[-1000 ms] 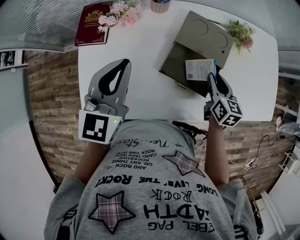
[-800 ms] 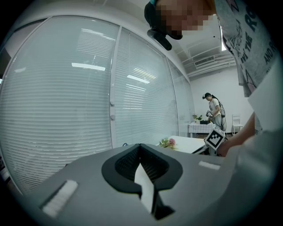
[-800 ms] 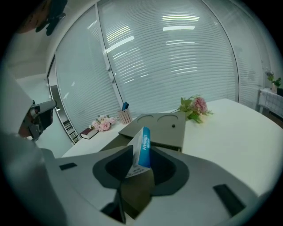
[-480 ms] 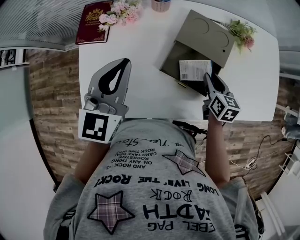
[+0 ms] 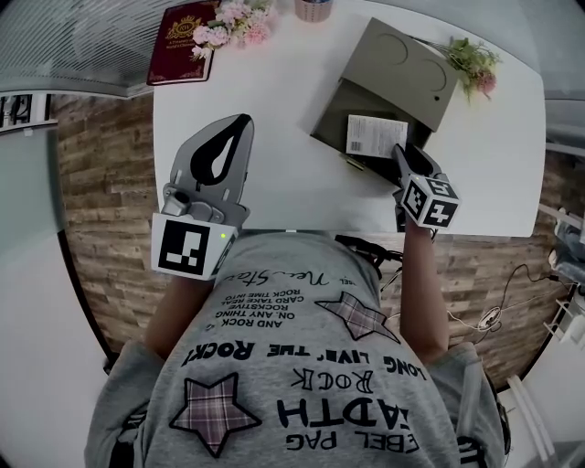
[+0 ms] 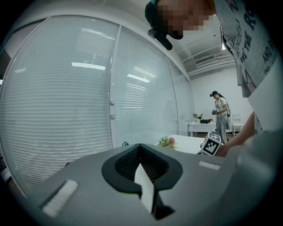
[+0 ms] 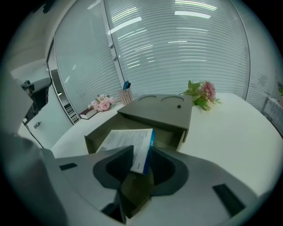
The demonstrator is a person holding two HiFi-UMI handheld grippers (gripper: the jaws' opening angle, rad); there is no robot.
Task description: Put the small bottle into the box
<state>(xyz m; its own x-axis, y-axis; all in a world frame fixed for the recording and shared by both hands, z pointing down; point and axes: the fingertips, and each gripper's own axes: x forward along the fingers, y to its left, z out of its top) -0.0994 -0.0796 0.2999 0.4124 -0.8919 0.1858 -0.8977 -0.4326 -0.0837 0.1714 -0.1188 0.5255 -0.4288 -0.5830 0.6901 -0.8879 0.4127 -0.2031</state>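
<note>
The small bottle's white carton (image 5: 375, 135), printed and blue along one edge, hangs tilted over the open grey box (image 5: 334, 117), whose lid (image 5: 402, 69) lies back behind it. My right gripper (image 5: 399, 154) is shut on the carton's near end. In the right gripper view the carton (image 7: 132, 148) sticks out from between the jaws of my right gripper (image 7: 140, 167), just above the box's front wall (image 7: 95, 137). My left gripper (image 5: 239, 123) is held over the table's left part, shut with nothing in it; in the left gripper view my left gripper (image 6: 140, 150) faces window blinds.
On the white table (image 5: 274, 174) a red book (image 5: 183, 44), pink flowers (image 5: 228, 23) and a pen cup (image 5: 313, 9) stand at the far edge. More flowers (image 5: 471, 62) lie right of the lid. Another person (image 6: 219, 112) stands far off.
My right gripper has sunk and tipped forward, carrying the carton leftward and lower over the open box. The left gripper has kept still.
</note>
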